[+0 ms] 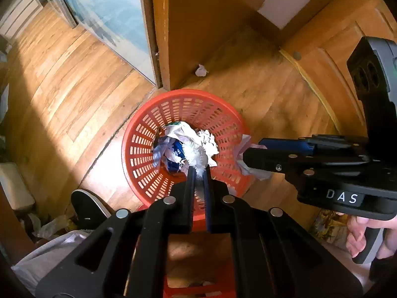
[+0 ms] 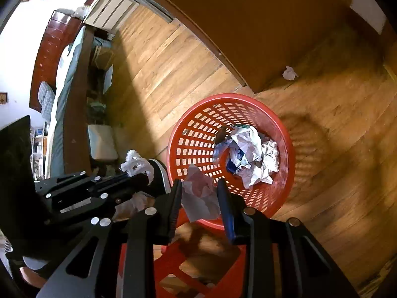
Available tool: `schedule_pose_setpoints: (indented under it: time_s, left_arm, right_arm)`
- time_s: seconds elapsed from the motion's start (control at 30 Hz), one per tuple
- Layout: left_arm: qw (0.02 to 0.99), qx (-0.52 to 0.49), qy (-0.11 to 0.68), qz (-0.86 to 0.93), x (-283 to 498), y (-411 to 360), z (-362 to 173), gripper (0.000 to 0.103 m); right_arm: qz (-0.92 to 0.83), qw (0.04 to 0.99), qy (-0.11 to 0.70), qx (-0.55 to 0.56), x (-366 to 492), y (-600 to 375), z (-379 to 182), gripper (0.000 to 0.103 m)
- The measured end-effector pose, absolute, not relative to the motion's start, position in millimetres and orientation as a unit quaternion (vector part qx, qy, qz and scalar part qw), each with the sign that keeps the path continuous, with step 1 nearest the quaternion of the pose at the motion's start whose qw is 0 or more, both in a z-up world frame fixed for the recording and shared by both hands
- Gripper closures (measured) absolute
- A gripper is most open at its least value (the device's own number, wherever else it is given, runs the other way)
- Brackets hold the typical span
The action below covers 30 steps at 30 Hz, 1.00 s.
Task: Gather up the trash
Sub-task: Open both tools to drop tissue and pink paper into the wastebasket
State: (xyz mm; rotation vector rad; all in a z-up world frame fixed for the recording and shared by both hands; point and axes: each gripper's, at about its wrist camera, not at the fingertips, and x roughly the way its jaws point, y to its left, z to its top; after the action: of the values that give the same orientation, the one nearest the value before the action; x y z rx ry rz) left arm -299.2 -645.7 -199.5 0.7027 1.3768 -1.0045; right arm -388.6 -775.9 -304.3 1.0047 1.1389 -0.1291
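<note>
A red slotted basket [image 1: 148,129] stands on the wooden floor with several crumpled papers [image 1: 208,141] inside; it also shows in the right wrist view [image 2: 196,129]. My left gripper [image 1: 199,171] is shut on a fluffy white wad [image 1: 197,157] over the basket; the wad also shows in the right wrist view [image 2: 135,164]. My right gripper [image 2: 199,188] is shut on a pale crumpled paper [image 2: 201,196] at the basket's near rim; that paper also shows in the left wrist view [image 1: 244,146]. One crumpled white paper [image 1: 201,70] lies on the floor by the door [image 2: 289,73].
A wooden door [image 1: 211,24] and cabinet [image 1: 335,57] stand behind the basket. A red stool [image 2: 198,260] is below the grippers. A shoe [image 1: 86,206] and plastic litter [image 1: 49,226] lie at the left. A bed [image 2: 67,87] stands far left.
</note>
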Motion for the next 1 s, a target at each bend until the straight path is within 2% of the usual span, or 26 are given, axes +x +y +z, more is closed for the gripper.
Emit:
schedule_pose_setpoints:
  time_s: [0.1, 0.13, 0.23, 0.27, 0.3, 0.37, 0.43, 0.87, 1.0]
  left_arm:
    - [0.606, 0.305, 0.592, -0.434, -305.2, -645.8, -199.3, 0.096]
    - [0.607, 0.306, 0.591, -0.434, -305.7, -645.2, -196.9, 0.095]
    - [0.618, 0.304, 0.582, -0.431, -304.7, -643.1, -192.2, 0.085]
    - [0.623, 0.301, 0.581, -0.429, -303.3, -641.7, -190.4, 0.071]
    - [0.626, 0.298, 0.580, -0.427, -301.7, -640.7, -188.9, 0.052]
    - [0.638, 0.287, 0.577, -0.422, -296.8, -637.8, -183.7, 0.039]
    - [0.648, 0.279, 0.572, -0.419, -293.2, -635.8, -177.1, 0.037]
    - [0.694, 0.240, 0.520, -0.436, -286.5, -610.0, -124.1, 0.036]
    - [0.720, 0.211, 0.500, -0.432, -278.4, -589.9, -98.4, 0.032]
  right_arm:
    - [-0.059, 0.726, 0.518, 0.448, -377.7, -771.6, -310.8, 0.064]
    - [-0.060, 0.727, 0.519, 0.446, -375.9, -770.8, -313.3, 0.058]
    - [-0.070, 0.726, 0.519, 0.446, -374.5, -770.4, -319.8, 0.051]
    - [-0.071, 0.724, 0.519, 0.448, -374.6, -771.4, -320.3, 0.050]
    - [-0.074, 0.722, 0.518, 0.452, -375.7, -772.6, -320.4, 0.045]
    - [-0.080, 0.722, 0.515, 0.455, -375.5, -775.9, -320.9, 0.037]
    - [-0.084, 0.718, 0.507, 0.468, -376.6, -779.9, -320.0, 0.031]
    - [-0.112, 0.746, 0.497, 0.429, -351.2, -785.2, -281.3, 0.023]
    - [-0.102, 0.763, 0.490, 0.410, -329.9, -776.7, -258.5, 0.016]
